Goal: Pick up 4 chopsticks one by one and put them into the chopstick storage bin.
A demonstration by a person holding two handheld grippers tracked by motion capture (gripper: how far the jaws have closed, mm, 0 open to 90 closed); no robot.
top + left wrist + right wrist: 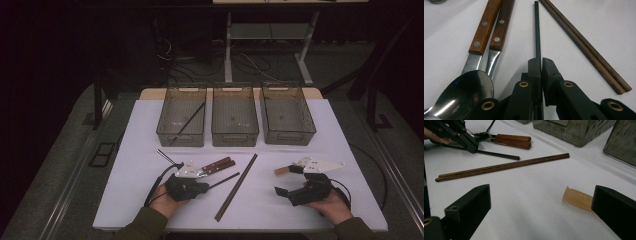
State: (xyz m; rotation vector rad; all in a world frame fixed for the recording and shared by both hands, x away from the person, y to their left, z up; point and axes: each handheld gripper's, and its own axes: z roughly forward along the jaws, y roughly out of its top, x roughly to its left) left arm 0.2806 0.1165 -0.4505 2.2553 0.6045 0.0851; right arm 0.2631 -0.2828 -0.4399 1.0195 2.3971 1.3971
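Observation:
My left gripper (207, 187) (541, 61) lies low on the white table, shut on the near end of a thin black chopstick (225, 180) (537, 32), which points away along the table. The same gripper and chopstick (499, 155) appear far off in the right gripper view. To its left lie a metal spoon (466, 87) and a second utensil, both with riveted wooden handles (218, 164) (491, 25) (512, 141). A pair of brown wooden chopsticks (236, 187) (584, 47) (501, 167) lies on the other side. My right gripper (287, 180) (541, 210) stands open, apart from a beige handle (282, 170) (577, 198) partly hidden behind one jaw.
Three clear bins (181, 131) (235, 132) (288, 131) stand in a row at the back of the table. The left bin holds a black chopstick (190, 120). A thin black utensil (165, 156) lies in front of that bin.

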